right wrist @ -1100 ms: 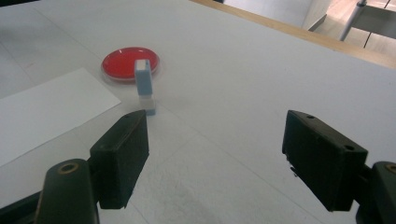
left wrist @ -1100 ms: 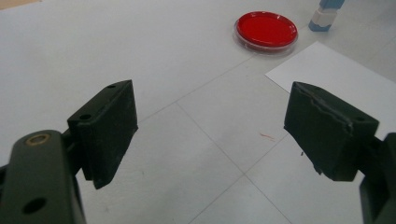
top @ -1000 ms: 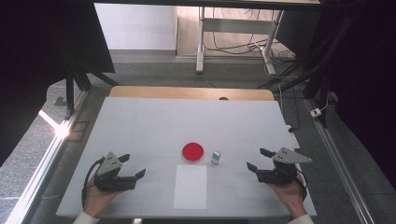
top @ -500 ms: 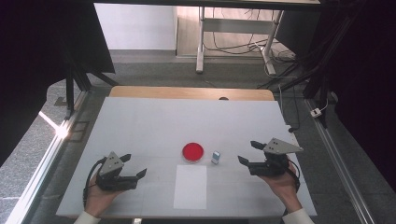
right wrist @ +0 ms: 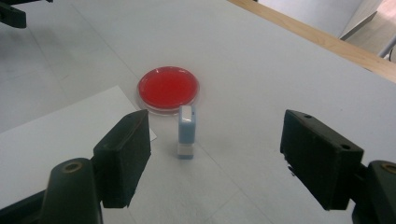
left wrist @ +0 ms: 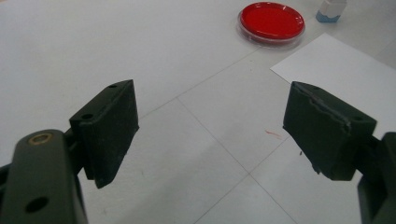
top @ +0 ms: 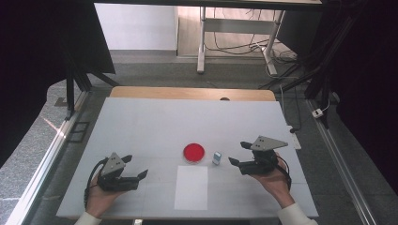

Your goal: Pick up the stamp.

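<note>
Table [top: 141, 122]: paper [top: 191, 187] low centre as a work mat. Dish [top: 194, 152] above it. Your right gripper [top: 237, 154], jaws spread, lines up on the upright block [top: 217, 157] just right of the dish. Left gripper [top: 136, 168], spread, waits lower left.

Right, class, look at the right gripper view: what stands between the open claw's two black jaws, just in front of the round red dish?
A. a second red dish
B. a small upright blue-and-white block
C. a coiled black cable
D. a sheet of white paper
B: in the right gripper view the small upright blue-and-white block stands on the table between the jaws of the right claw, just before the round red dish.
</note>
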